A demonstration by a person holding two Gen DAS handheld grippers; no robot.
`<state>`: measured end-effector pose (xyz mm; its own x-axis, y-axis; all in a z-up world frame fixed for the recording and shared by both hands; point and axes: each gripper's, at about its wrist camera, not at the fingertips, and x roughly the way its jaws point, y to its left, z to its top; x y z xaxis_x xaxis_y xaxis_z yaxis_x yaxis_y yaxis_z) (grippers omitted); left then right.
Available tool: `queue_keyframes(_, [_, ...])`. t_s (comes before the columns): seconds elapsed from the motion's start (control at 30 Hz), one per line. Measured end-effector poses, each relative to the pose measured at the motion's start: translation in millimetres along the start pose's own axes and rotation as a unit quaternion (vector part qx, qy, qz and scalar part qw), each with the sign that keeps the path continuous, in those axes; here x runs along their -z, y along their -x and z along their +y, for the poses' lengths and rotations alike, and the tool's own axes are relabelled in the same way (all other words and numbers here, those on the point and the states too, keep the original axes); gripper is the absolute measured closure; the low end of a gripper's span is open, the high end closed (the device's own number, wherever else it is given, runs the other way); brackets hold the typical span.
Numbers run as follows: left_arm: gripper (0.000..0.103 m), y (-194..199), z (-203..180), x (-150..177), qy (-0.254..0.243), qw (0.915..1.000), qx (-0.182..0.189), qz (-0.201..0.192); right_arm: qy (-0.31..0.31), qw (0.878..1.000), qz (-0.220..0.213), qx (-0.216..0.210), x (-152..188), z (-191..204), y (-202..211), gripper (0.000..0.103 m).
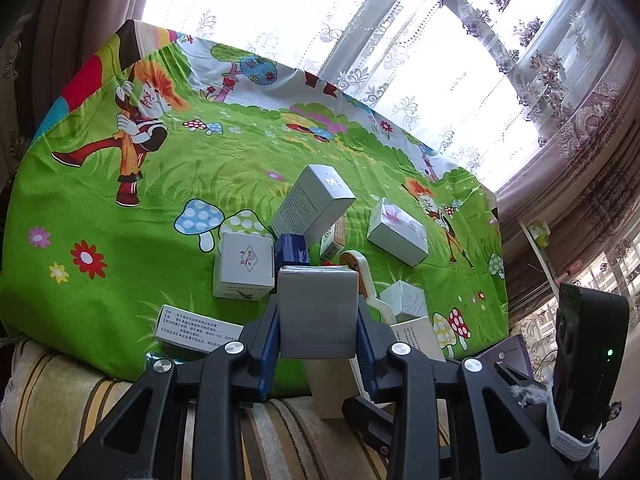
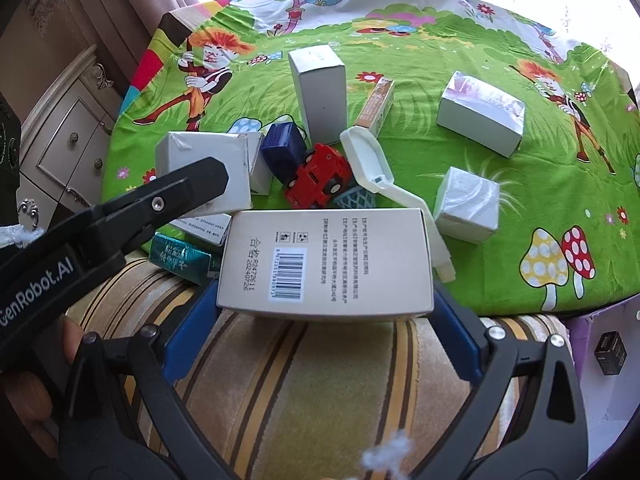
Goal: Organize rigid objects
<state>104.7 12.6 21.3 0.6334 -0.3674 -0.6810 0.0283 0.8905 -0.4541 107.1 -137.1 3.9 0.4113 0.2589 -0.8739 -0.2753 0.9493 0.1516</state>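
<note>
We are holding a matte grey carton [image 1: 318,312] with the left gripper [image 1: 318,320]; its blue pads [image 1: 269,332] are pressing flat against the carton's two side faces, above the near edge of the cloth. With the right gripper [image 2: 326,300] we are clamping a wide, smooth cream box [image 2: 326,262] whose top face bears a printed barcode label; it is hanging over the striped, plush cushion [image 2: 304,372] at the edge of the soft green cartoon-print cloth [image 2: 460,48].

On that cloth the other rigid things are lying close together: a tall white cardboard box [image 2: 320,94] standing upright, a glossy dark blue block [image 2: 284,150] just beside it, a red plastic toy car [image 2: 318,178] tipped against the block, and a cream plastic scoop-shaped piece [image 2: 366,160] touching the car. A crumpled white cube [image 2: 466,204] and a shiny rectangular white box [image 2: 480,114] are sitting apart to the right. A teal foil-look packet [image 2: 180,258] is lying at the cloth's near edge.
</note>
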Motion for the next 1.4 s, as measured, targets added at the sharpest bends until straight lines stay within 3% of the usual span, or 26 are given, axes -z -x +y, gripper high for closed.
queue_keyframes(0.4, [0.068,4,-39,20,-0.025,0.9996,0.004,0.011,-0.032,0.998,-0.053,0.017,26,-40,50,0.003])
queue_keyframes(0.8, [0.068,-7,-99,48,-0.06,0.9955,0.047,0.057,-0.103,0.991,-0.079,0.04,67,-118,95,0.003])
queue_keyframes(1.13, [0.068,-28,-174,82,-0.108,0.9823,0.102,0.113,-0.183,0.972,-0.096,0.111,110,-206,135,0.003])
queue_keyframes(1.4, [0.068,-41,-223,102,-0.145,0.9714,0.128,0.138,-0.21,0.953,-0.11,0.187,135,-251,162,0.003])
